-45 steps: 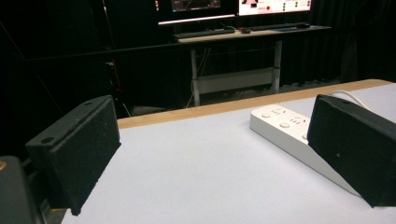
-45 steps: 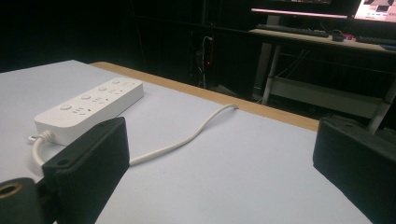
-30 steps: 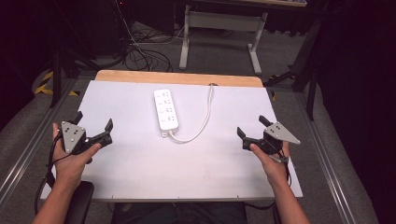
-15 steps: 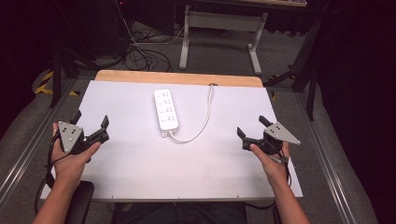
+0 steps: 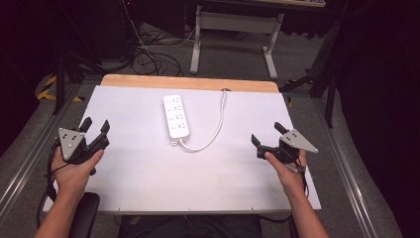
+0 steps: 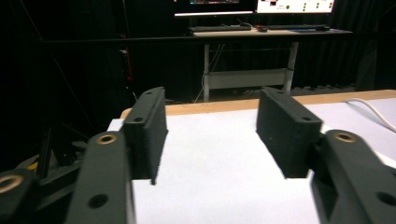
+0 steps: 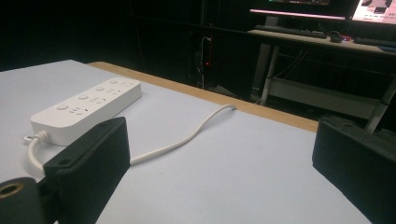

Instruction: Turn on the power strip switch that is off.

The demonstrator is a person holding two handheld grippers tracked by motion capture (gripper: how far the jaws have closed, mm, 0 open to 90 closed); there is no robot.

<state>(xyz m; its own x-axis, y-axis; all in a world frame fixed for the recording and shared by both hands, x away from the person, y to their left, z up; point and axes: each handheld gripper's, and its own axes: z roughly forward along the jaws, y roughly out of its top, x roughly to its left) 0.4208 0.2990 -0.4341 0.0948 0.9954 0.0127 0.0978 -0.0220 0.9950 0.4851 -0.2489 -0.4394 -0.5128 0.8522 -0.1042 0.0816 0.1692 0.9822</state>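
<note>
A white power strip (image 5: 176, 116) lies at the far middle of the white table (image 5: 148, 178), and its white cable (image 5: 214, 131) loops to the right and runs off the far edge. My left gripper (image 5: 95, 126) rests at the table's left side, well apart from the strip. Its jaws have just been closing and stand partly apart with nothing between them (image 6: 210, 135). At the right side my right gripper (image 5: 266, 134) is held with its jaws wide open and empty (image 7: 224, 172). In the right gripper view the power strip (image 7: 88, 109) and cable (image 7: 187, 137) lie ahead on the left.
A wooden strip (image 5: 188, 83) borders the table's far edge. Beyond it stand a desk frame (image 5: 233, 29) and loose floor cables (image 5: 148, 54). Metal rails (image 5: 25, 168) run along both sides of the table. A stretch of the cable (image 6: 373, 109) is at the right in the left gripper view.
The left gripper's jaws have drawn closer together. Both hands and the power strip have stayed where they were.
</note>
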